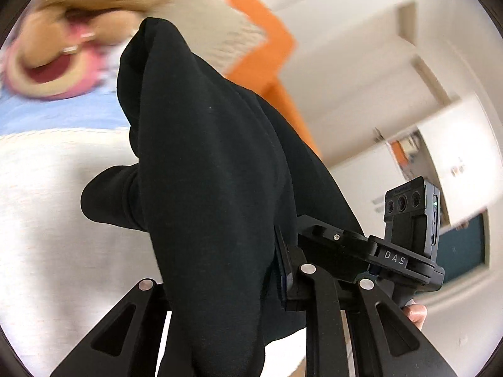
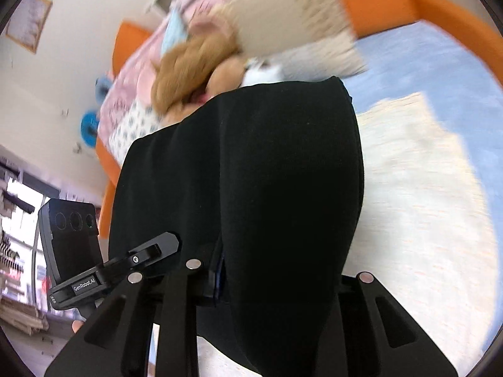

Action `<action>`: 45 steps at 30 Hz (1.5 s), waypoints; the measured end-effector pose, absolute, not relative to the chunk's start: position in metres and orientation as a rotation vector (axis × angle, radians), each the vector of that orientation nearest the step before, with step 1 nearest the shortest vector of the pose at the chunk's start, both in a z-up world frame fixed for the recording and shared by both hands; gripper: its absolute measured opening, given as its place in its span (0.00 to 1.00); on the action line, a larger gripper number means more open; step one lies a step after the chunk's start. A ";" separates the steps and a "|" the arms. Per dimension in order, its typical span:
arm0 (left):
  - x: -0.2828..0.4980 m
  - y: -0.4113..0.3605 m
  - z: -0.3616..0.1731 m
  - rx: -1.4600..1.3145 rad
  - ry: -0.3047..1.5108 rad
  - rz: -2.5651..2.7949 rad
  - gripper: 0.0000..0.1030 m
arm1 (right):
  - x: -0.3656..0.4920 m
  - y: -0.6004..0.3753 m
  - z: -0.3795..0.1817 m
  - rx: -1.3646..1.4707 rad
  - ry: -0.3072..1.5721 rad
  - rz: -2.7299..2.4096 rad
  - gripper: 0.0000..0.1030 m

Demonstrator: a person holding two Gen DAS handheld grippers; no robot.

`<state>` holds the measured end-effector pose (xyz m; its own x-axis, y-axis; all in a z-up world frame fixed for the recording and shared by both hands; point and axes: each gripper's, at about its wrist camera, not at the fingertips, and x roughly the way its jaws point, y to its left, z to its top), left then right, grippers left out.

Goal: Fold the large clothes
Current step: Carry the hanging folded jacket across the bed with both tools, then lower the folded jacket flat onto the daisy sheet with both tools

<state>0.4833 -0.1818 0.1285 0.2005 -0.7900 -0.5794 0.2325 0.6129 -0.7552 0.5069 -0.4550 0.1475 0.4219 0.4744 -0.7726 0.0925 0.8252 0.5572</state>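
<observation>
Jaws buried under black garment (image 1: 213, 169); background blurred

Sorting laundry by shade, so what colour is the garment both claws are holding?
Plain black garment, no pattern visible; the right wrist view shows it best.

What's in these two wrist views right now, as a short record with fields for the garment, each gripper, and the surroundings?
garment: black garment, lifted and draped over both grippers
left gripper: shut on the black garment
right gripper: shut on the black garment, fabric hides its fingertips
below: white blanket on a blue sheet
background: brown plush toy, orange bed frame
image quality: background blurred
</observation>
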 end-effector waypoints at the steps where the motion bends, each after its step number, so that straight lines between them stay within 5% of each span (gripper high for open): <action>1: 0.478 -0.207 0.135 -0.566 1.153 -0.813 0.23 | 0.487 -0.480 0.158 0.582 1.105 0.226 0.25; 7: 0.432 -0.334 0.136 -0.495 1.169 -1.025 0.23 | 0.387 -0.598 0.175 0.612 1.040 0.042 0.25; 14: 0.385 -0.456 0.069 -0.390 1.270 -1.147 0.23 | 0.322 -0.671 0.106 0.661 1.054 -0.112 0.25; 24: 0.354 -0.495 -0.067 -0.322 1.441 -1.111 0.23 | 0.266 -0.696 -0.040 0.802 1.164 -0.083 0.25; 32: 0.337 -0.497 -0.098 -0.341 1.441 -1.147 0.23 | 0.246 -0.695 -0.084 0.853 1.167 -0.063 0.26; 35: 0.336 -0.485 -0.100 -0.350 1.446 -1.143 0.26 | 0.241 -0.693 -0.087 0.842 1.170 -0.079 0.40; 38: 0.334 -0.471 -0.102 -0.313 1.440 -1.117 0.45 | 0.238 -0.689 -0.087 0.788 1.209 -0.104 0.78; 45: 0.346 -0.395 -0.032 -0.254 1.316 -1.083 0.61 | 0.191 -0.706 -0.028 0.649 1.134 -0.194 0.81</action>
<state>0.3464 -0.3954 -0.0320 -0.1271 -0.7508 -0.6482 0.4918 0.5198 -0.6985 0.1908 -0.7064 -0.0275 0.4290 0.1752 -0.8861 0.4597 0.8021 0.3811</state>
